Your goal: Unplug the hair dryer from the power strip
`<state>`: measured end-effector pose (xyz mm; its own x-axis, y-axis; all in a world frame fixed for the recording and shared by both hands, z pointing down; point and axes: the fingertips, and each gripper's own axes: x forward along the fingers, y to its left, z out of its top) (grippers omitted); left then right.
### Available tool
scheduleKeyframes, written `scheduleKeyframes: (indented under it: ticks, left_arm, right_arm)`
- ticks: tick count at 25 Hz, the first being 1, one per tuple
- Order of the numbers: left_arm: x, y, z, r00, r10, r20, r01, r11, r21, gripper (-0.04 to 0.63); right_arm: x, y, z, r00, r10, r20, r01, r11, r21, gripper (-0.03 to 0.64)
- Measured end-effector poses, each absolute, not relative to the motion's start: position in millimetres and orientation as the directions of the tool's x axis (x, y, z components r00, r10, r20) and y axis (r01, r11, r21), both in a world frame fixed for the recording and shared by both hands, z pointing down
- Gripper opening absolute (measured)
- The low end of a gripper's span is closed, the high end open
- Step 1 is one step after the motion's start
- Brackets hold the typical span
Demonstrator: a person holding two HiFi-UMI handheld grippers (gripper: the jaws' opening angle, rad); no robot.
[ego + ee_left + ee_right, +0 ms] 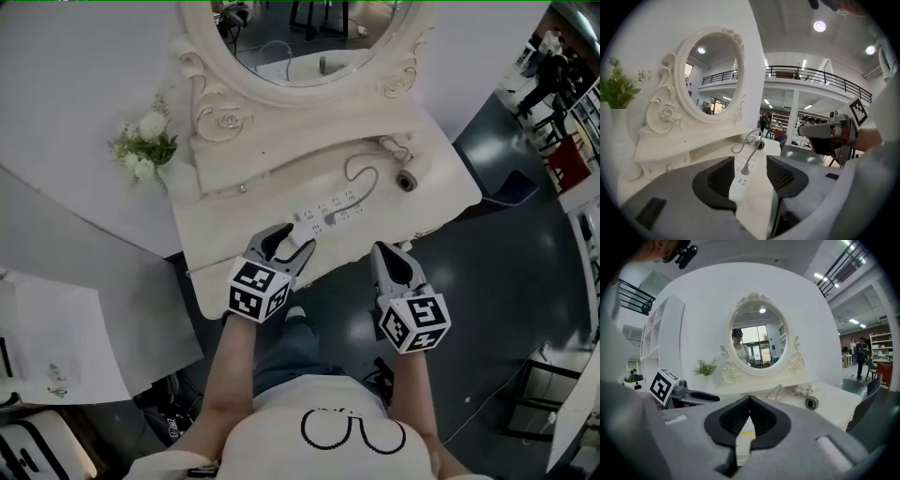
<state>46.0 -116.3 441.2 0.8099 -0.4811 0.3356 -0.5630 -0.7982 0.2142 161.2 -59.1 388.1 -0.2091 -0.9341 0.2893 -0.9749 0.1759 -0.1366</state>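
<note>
Approach to the unplugging grasp. The power strip [328,211] lies on the white vanity tabletop [234,239] in front of the oval mirror [300,37]. Its long axis runs diagonally from the front edge, near left, toward the far right. In the left gripper view it runs straight away between the fingers. The plug [746,169] sits in the strip's upper face, partway along. Its cord [361,176] loops away to the hair dryer [405,179] at the tabletop's far right, whose round mouth faces the front edge; how its body lies is unclear. The left gripper [295,246] hangs over the strip's near end with its fingers moderately apart, straddling but not pressing it. The right gripper [386,251] waits off the front edge, fingers together and empty. Good execution probably means closing the left fingers across the strip's width to pin it, opening the right fingers, gripping the plug body rather than the cord, and pulling straight out of the socket face.
</note>
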Motion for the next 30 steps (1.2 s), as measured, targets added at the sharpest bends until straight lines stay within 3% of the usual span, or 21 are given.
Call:
scheduleKeyframes:
  ticks: [3, 7, 12, 17, 30]
  left_arm:
    - [56, -141, 470, 0.807, -0.423, 0.412, -0.538, -0.814, 0.218, 0.217]
    - [64, -158, 509, 0.781, -0.323, 0.535, -0.475, -0.863, 0.173, 0.358]
    - [69, -168, 549, 0.734, -0.23, 0.639, -0.402, -0.905, 0.136, 0.407]
    - [74, -167, 571, 0.692, -0.158, 0.704, -0.329, -0.937, 0.114, 0.417]
    - [79, -176, 592, 0.647, -0.154, 0.747, -0.284, -0.958, 0.048, 0.422]
  right_arm:
    - [167, -89, 417, -0.196, -0.914, 0.356, -0.976, 0.148, -0.159, 0.003]
    - [167, -119, 437, -0.202, -0.887, 0.415, -0.977, 0.153, -0.149, 0.003]
    - [168, -140, 454, -0.209, -0.861, 0.464, -0.976, 0.154, -0.154, 0.003]
    - [166, -143, 470, -0.218, -0.832, 0.511, -0.975, 0.158, -0.159, 0.003]
    - [167, -165, 496, -0.302, -0.798, 0.522, -0.952, 0.225, -0.208, 0.011]
